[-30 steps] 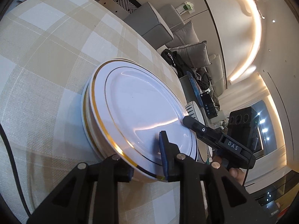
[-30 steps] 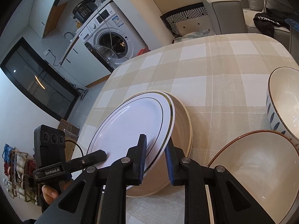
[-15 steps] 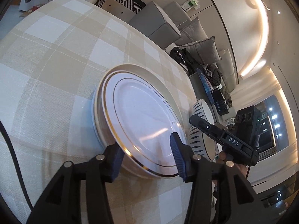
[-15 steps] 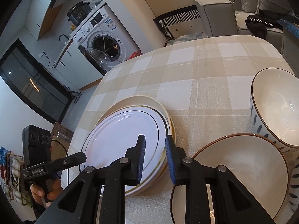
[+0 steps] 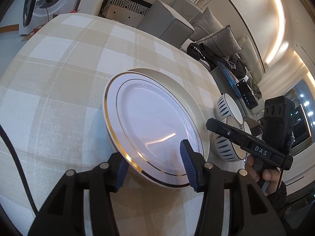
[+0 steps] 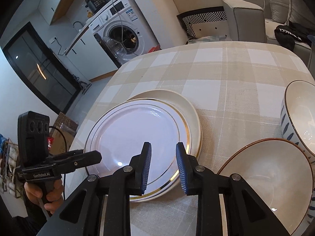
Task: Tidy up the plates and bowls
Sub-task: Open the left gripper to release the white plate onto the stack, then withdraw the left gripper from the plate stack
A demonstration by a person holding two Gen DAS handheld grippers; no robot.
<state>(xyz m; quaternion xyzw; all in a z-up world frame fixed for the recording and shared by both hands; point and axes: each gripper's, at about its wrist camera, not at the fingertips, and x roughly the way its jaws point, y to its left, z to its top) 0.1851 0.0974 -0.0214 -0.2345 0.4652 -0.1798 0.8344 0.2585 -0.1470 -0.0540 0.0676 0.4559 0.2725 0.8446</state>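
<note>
A white gold-rimmed plate (image 5: 149,123) lies flat on a cream plate (image 5: 189,96) on the checked tablecloth; the stack also shows in the right wrist view (image 6: 137,137). My left gripper (image 5: 153,167) is open and empty, its jaws hovering over the plate's near edge. My right gripper (image 6: 163,167) is open and empty above the plate's other edge. A brown-rimmed cream bowl (image 6: 271,179) and a blue-patterned bowl (image 6: 299,114) stand right of the plates. The patterned bowls (image 5: 228,108) also show in the left wrist view.
The table (image 6: 226,74) carries a beige checked cloth. A washing machine (image 6: 120,33) stands beyond its far left. A grey sofa (image 5: 196,31) with cushions and dark clothes lies beyond the far side.
Both grippers let go of the gold-rimmed plate, which now lies flat on the cream plate. Both have opened and pulled back from it.
</note>
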